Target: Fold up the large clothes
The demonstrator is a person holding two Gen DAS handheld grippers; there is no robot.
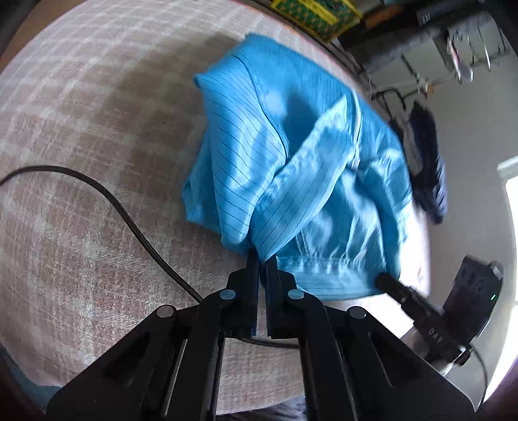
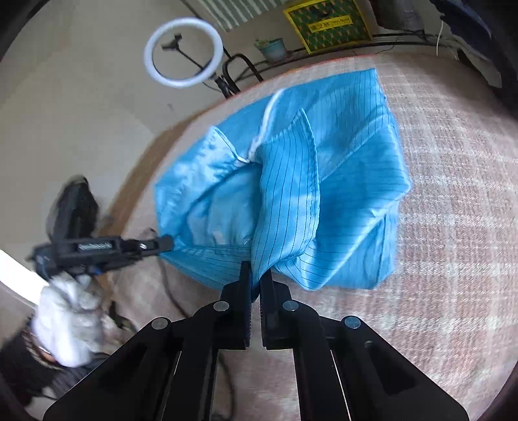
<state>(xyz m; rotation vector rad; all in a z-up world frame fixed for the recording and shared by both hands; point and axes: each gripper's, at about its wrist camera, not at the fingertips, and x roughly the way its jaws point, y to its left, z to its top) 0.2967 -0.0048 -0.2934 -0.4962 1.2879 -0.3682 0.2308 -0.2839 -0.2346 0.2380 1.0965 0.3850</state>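
My left gripper (image 1: 262,259) pinched shut on blue garment (image 1: 291,155) hem; my right gripper (image 2: 255,273) likewise clamped on garment, on plaid cloth (image 1: 81,162).

Right gripper (image 2: 255,275) is clamped tight on a bunched fold of the blue pinstriped garment (image 2: 291,181), the cloth pinched between its two black fingers. The garment lies heaped and half gathered on a beige checked blanket (image 2: 453,243), a white zipper line running through its upper part. Over at the far edge, the left gripper (image 2: 168,243) reaches in from the side and meets the garment's hem. Behind, a white ring light (image 2: 183,51) stands on its stand, near a potted plant (image 2: 273,48) and a yellow-framed green box (image 2: 327,24).
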